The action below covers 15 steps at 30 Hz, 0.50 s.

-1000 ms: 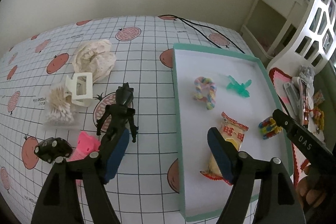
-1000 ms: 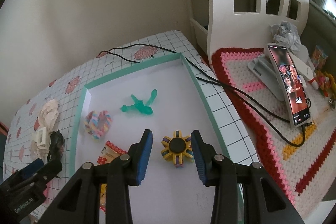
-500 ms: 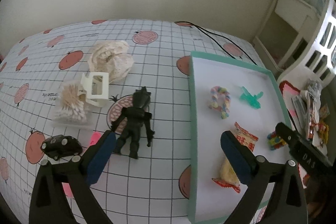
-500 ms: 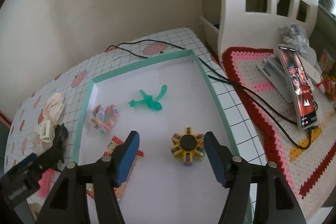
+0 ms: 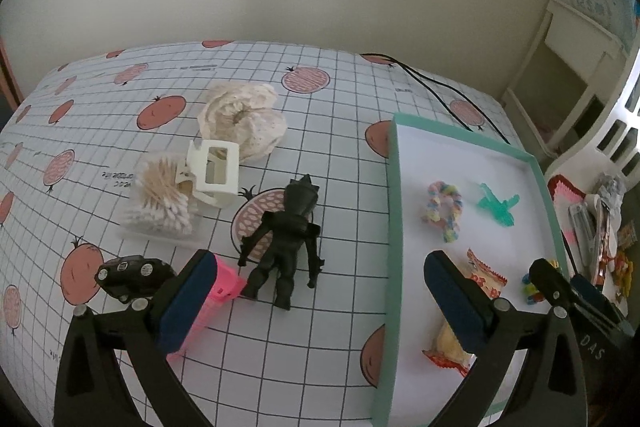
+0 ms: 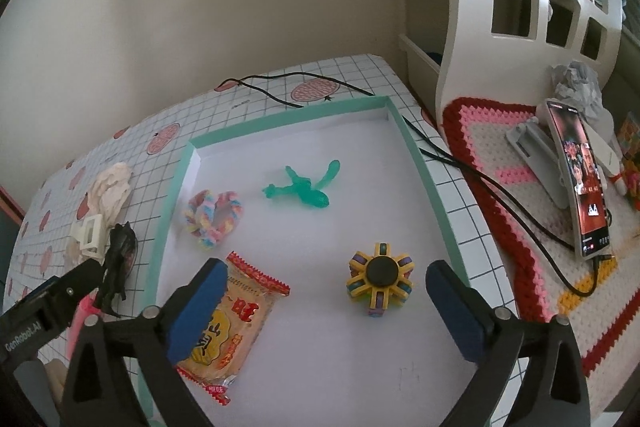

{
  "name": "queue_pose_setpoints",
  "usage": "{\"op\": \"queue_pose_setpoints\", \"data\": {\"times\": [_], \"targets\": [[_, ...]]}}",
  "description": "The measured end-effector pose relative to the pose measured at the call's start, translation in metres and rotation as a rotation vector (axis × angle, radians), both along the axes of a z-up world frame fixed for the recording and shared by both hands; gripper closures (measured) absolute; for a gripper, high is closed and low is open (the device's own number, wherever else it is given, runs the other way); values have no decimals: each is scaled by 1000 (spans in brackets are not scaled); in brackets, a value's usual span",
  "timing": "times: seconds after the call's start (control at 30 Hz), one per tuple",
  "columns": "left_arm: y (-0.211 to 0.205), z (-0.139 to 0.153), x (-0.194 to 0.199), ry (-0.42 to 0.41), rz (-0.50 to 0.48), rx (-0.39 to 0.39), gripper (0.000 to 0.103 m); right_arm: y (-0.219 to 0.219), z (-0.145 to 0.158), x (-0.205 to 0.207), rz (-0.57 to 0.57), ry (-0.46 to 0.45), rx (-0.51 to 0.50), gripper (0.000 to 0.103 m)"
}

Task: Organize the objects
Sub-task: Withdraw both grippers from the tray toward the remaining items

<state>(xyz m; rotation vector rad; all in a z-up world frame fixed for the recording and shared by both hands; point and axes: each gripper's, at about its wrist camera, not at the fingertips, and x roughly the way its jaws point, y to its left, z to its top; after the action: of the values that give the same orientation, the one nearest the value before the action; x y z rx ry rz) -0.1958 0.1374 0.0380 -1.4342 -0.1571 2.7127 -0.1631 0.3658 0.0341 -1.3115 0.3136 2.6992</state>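
A teal-rimmed white tray (image 5: 391, 187) (image 6: 424, 163) holds a pastel scrunchie (image 6: 212, 213), a green plastic toy (image 6: 304, 189), a snack packet (image 6: 228, 323) and a yellow spinner toy (image 6: 380, 279). On the tomato-print cloth left of it lie a black figure (image 5: 286, 239), a pink item (image 5: 216, 297), a black toy car (image 5: 134, 273), a white hair clip (image 5: 214, 173), cotton swabs (image 5: 160, 201) and crumpled cloth (image 5: 244, 121). My left gripper (image 5: 316, 301) is open above the cloth, the figure between its fingers. My right gripper (image 6: 326, 309) is open over the tray, empty, the spinner between its fingers.
A black cable (image 6: 480, 179) runs along the tray's right side to a phone on a stand (image 6: 576, 179) on a crocheted mat (image 6: 520, 219). A white shelf unit (image 6: 532, 7) stands behind. The right gripper's body (image 5: 576, 295) shows at the left wrist view's right edge.
Both grippers have opened wide and drawn back and up. The right one has let go of the yellow spinner, which now lies in the tray. The black figure lies where it was.
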Motion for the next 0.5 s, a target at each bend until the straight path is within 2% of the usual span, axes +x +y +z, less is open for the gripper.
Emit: {"op": "queue_pose_setpoints", "data": {"times": [0.5], "targets": [[-5, 3, 0, -2, 1, -1, 0, -8, 2, -1, 16, 6, 17, 0]]}}
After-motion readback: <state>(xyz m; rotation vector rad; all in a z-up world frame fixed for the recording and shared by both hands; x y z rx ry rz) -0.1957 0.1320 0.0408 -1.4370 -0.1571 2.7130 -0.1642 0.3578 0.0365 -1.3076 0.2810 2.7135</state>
